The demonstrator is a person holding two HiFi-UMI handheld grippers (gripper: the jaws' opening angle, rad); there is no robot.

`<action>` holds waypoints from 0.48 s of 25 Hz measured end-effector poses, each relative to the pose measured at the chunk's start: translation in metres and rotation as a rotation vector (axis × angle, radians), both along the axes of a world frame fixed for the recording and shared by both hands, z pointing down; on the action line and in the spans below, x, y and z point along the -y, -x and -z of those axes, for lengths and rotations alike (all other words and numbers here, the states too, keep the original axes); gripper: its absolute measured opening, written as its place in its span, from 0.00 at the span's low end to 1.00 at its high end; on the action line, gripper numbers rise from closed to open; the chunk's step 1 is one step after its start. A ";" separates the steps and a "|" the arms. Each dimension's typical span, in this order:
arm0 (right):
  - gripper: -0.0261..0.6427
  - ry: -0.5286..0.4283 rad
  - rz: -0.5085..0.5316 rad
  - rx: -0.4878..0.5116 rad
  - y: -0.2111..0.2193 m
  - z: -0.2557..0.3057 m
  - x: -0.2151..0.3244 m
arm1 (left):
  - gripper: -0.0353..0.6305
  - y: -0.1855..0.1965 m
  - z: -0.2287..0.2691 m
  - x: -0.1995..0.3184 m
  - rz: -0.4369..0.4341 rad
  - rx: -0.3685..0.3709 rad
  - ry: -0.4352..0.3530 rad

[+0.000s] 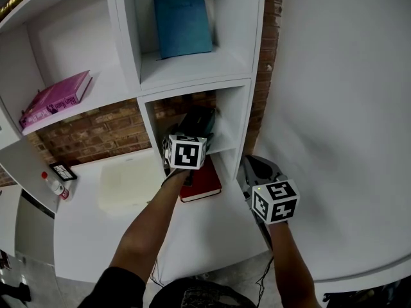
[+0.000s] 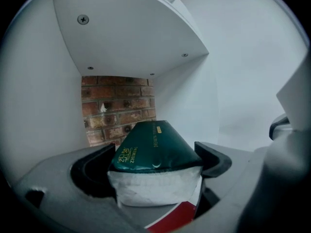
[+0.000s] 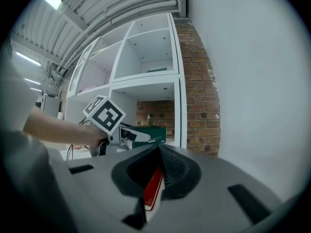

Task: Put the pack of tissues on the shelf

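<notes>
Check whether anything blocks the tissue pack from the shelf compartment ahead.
Nothing visible does. The tissue pack lies between the opening jaws of the left hand-held gripper, and the compartment ahead shows nothing in front of its brick back.

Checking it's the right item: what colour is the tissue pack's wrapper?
Tissue pack: dark green with gold lettering, best in the left gripper view.

Three books (pink book (image 1: pixel 54 98), blue book (image 1: pixel 183 24), red book (image 1: pixel 204 183)), one pack of tissues (image 2: pixel 153 147), one bottle (image 1: pixel 54 185).
</notes>
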State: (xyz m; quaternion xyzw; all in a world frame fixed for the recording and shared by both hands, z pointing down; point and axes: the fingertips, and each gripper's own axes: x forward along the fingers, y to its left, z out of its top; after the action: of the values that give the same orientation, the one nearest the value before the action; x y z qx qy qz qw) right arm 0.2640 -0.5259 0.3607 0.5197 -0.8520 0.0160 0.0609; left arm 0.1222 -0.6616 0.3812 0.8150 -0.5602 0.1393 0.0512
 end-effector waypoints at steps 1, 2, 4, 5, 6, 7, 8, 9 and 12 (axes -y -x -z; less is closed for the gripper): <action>0.05 0.001 -0.002 0.001 0.000 0.000 -0.003 | 0.83 0.000 0.001 -0.003 0.000 0.000 -0.003; 0.05 0.000 -0.003 0.002 0.000 0.000 -0.006 | 0.83 0.000 0.003 -0.007 -0.002 -0.003 -0.006; 0.05 -0.004 -0.004 0.002 0.000 0.002 -0.013 | 0.83 0.000 0.005 -0.014 -0.008 -0.013 -0.011; 0.05 -0.006 -0.004 0.001 0.000 0.003 -0.017 | 0.83 0.001 0.008 -0.019 -0.009 -0.020 -0.015; 0.05 -0.008 -0.005 0.001 0.001 0.004 -0.021 | 0.82 0.003 0.011 -0.024 -0.006 -0.024 -0.021; 0.05 -0.009 -0.005 0.001 0.001 0.005 -0.025 | 0.82 0.006 0.015 -0.029 -0.001 -0.026 -0.029; 0.05 -0.010 -0.005 0.003 0.001 0.006 -0.029 | 0.82 0.009 0.020 -0.035 0.002 -0.026 -0.039; 0.05 -0.011 -0.004 0.007 0.001 0.007 -0.034 | 0.82 0.010 0.025 -0.041 0.000 -0.026 -0.050; 0.05 -0.018 -0.001 0.013 0.002 0.012 -0.047 | 0.76 0.011 0.041 -0.059 -0.017 -0.039 -0.084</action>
State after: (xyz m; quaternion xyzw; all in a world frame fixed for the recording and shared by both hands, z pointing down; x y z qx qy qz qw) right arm 0.2624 -0.4785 0.3491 0.5207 -0.8522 0.0116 0.0505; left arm 0.1113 -0.6029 0.3406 0.8239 -0.5573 0.1000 0.0265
